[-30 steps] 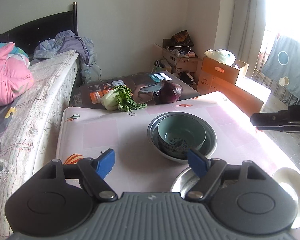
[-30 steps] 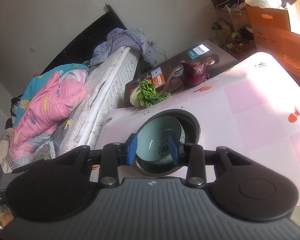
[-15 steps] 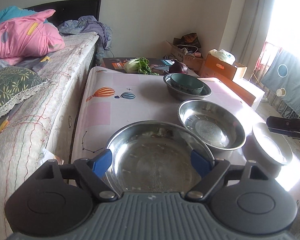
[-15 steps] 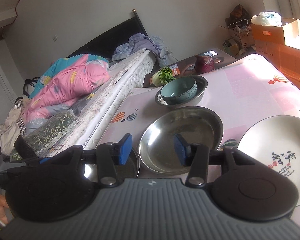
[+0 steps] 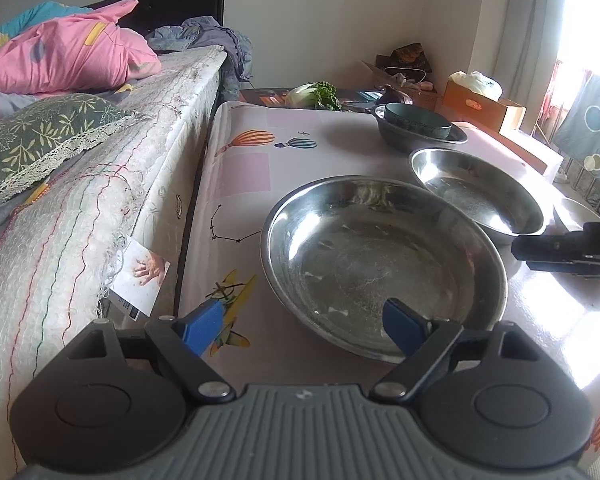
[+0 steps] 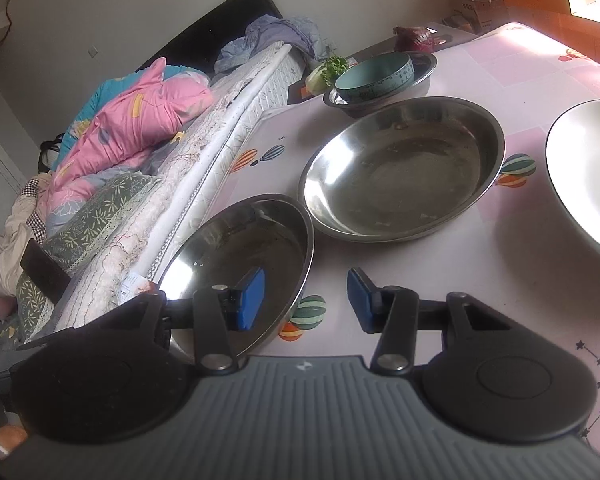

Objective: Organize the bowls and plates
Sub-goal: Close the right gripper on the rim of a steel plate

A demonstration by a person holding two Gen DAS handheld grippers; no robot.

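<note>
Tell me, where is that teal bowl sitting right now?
The teal bowl sits nested inside a steel bowl at the table's far end, beyond the two steel plates, just before the leafy cabbage and red cabbage.

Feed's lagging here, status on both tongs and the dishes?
Left tongs open, straddling near rim of near steel bowl. Right tongs open, empty, jaws just widened. Teal bowl already nested. White plate loose.

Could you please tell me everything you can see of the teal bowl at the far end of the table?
The teal bowl is round, looks ceramic, glazed blue-green, with a dark patterned band around its outer wall. It sits upright and appears empty, nested inside a small steel bowl on the pink tablecloth, beyond the two wide steel dishes. Only the steel bowl touches it; greens and a red cabbage lie behind.
</note>
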